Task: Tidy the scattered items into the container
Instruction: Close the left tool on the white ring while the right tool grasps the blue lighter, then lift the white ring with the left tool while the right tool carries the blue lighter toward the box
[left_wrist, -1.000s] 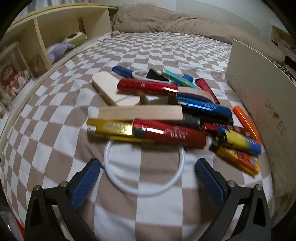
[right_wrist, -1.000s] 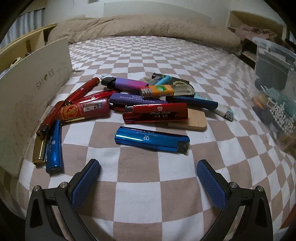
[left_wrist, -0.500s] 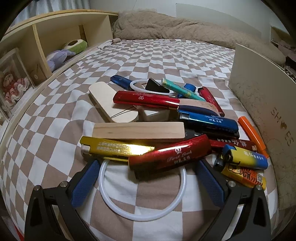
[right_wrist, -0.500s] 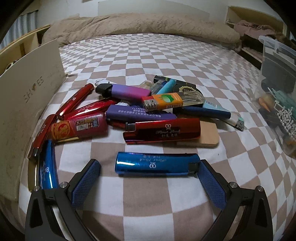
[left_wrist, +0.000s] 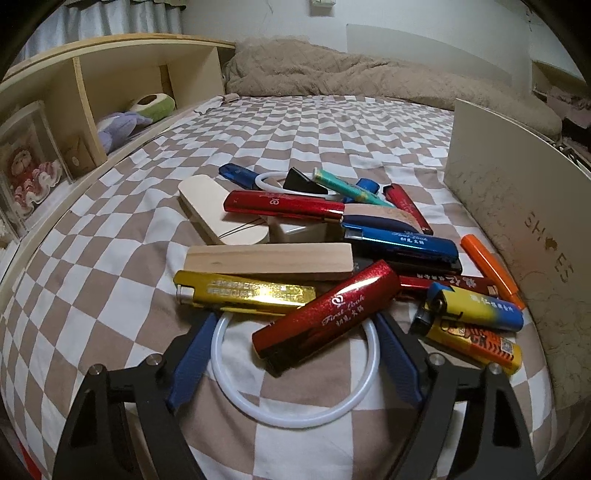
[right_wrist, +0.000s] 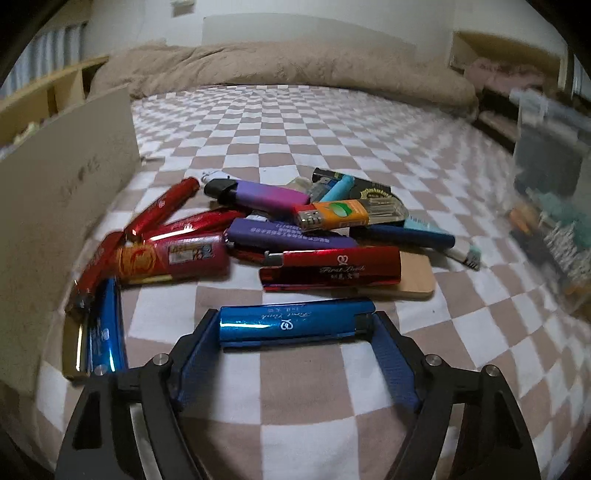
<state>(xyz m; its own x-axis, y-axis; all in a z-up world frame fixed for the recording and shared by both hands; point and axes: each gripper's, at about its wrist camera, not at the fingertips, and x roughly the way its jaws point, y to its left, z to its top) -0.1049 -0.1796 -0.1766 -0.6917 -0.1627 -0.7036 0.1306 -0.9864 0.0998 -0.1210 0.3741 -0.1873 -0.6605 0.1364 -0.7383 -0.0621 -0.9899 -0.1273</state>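
Note:
My left gripper (left_wrist: 295, 354) is closing around a white ring (left_wrist: 288, 417) that lies flat on the checked bedspread. Its blue pads (left_wrist: 195, 354) stand right at the ring's two sides. A glittery red lighter (left_wrist: 328, 314) lies slantwise across the ring, between the jaws. Beyond it sits a pile with a gold lighter (left_wrist: 243, 291), a wooden block (left_wrist: 269, 258) and several more lighters. My right gripper (right_wrist: 295, 332) is shut on a shiny blue lighter (right_wrist: 291, 321), held lengthwise with a pad at each end. Behind it lies a second heap of lighters (right_wrist: 295, 229).
A cardboard shoe-box wall (left_wrist: 517, 206) stands between the two heaps and also shows in the right wrist view (right_wrist: 62, 177). A clear plastic box (right_wrist: 554, 192) with small things inside stands at the right. Wooden shelves (left_wrist: 85, 92) run along the left; a beige blanket (left_wrist: 369, 81) lies at the far end.
Both grippers moved forward and their jaws narrowed. The right one closed onto the ends of the blue lighter. The left one came around the ring, and the red lighter swung from crosswise to slanted.

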